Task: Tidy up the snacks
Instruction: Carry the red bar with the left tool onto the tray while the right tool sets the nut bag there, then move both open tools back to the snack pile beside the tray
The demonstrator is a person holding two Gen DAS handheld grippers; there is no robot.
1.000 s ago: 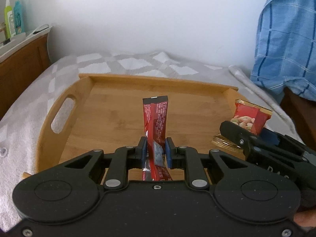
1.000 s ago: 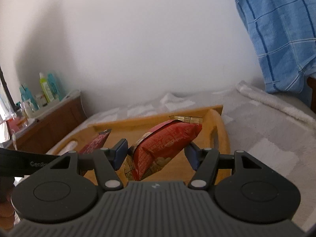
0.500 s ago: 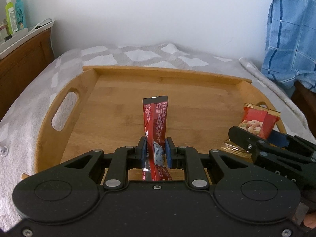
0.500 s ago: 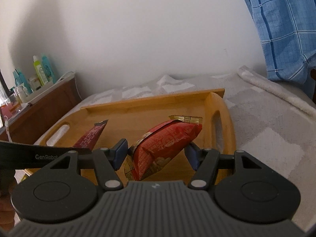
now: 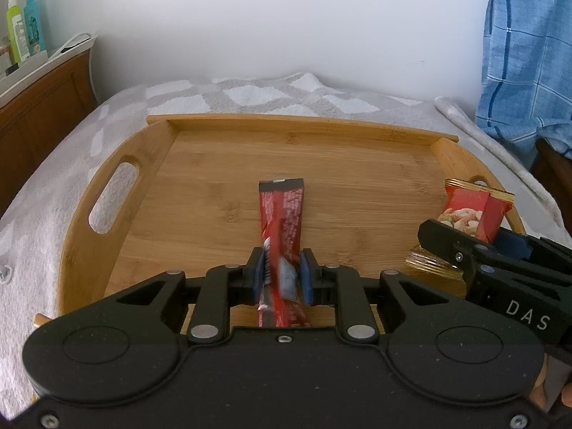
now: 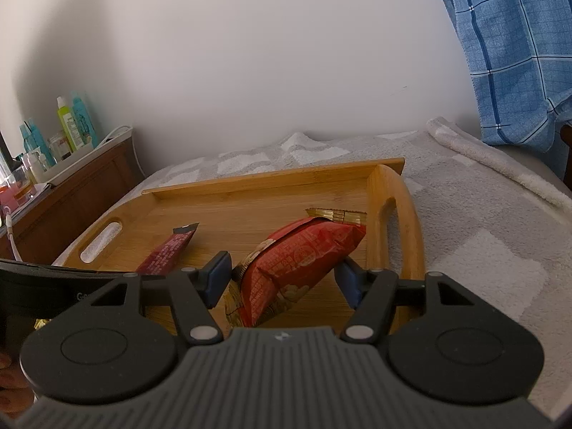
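Observation:
A wooden tray (image 5: 286,119) lies on the bed. My left gripper (image 5: 282,271) is shut on a red snack stick (image 5: 282,214), which slants up over the tray's middle. Its jaws are just starting to open, and the pads still touch the wrapper. My right gripper (image 6: 284,275) holds a red nut bag with gold ends (image 6: 300,261), tilted by the tray's right handle (image 6: 389,221). Those jaws are opening too, with the bag still propped between the blue pads. In the left wrist view the right gripper (image 5: 468,237) and the bag (image 5: 475,211) appear at the right. The stick (image 6: 168,254) shows in the right wrist view.
The tray (image 6: 271,178) rests on a grey and white checked blanket (image 5: 250,96). A wooden cabinet with several bottles (image 5: 21,35) stands at the left. Blue checked cloth (image 5: 529,53) hangs at the right. A white wall is behind. A person's fingers (image 5: 568,397) show at the lower right.
The right gripper has tipped a little, so more of the tray shows under it. Its right pad sits slightly farther out. Stick and bag keep their poses.

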